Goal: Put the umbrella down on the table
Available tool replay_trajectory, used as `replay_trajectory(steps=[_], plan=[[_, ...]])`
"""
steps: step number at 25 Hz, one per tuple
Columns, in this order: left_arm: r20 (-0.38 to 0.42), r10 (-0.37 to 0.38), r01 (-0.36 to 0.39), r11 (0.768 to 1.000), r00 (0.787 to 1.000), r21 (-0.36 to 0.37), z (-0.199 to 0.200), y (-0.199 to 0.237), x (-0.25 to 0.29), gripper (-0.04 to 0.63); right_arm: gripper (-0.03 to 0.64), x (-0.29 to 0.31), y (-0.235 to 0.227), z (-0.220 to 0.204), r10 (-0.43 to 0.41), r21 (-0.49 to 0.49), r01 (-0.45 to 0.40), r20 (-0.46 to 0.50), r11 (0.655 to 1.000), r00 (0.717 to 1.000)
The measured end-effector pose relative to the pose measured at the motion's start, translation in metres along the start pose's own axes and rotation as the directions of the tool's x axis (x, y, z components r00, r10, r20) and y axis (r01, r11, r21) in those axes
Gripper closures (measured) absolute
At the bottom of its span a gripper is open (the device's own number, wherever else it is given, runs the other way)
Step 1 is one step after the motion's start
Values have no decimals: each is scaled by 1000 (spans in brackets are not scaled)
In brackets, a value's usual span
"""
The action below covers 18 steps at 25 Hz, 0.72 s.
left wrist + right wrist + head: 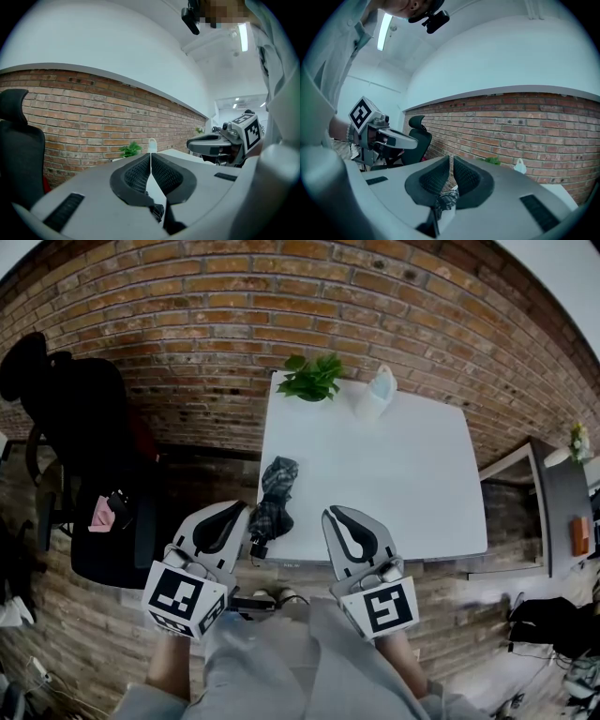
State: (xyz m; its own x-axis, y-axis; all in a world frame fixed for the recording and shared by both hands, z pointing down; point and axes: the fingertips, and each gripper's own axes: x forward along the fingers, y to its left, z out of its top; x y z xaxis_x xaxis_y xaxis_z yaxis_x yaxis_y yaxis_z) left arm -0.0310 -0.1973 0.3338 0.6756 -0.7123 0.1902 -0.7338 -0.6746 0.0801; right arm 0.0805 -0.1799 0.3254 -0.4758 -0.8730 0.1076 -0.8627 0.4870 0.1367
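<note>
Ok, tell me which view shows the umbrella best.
The head view: the folded plaid umbrella lies whole along the white table's left edge. The right gripper view catches only a scrap of its plaid fabric low past the fingers. The left gripper view shows nothing clear of it.

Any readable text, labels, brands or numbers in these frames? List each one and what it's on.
None readable in any view.
left tool, marker cube: black-and-white square pattern, no letters.
right tool, marker cube: same, pattern only.
umbrella, white bag: no print visible.
</note>
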Motion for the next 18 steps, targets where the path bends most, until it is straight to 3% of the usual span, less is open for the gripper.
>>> replay_trajectory(steps=[11, 15, 18], plan=[[-4, 21, -21, 1000, 1000, 15, -4, 2, -1, 572, 560, -2, 3, -4, 0, 3, 0, -14, 1000, 1000], [17, 60, -60, 998, 998, 4, 3, 11, -3, 572, 560, -2, 6, -5, 12, -3, -12, -26, 1000, 1000], [60, 54, -51, 998, 997, -44, 10, 15, -6, 575, 560, -2, 5, -5, 3, -2, -3, -18, 1000, 1000]])
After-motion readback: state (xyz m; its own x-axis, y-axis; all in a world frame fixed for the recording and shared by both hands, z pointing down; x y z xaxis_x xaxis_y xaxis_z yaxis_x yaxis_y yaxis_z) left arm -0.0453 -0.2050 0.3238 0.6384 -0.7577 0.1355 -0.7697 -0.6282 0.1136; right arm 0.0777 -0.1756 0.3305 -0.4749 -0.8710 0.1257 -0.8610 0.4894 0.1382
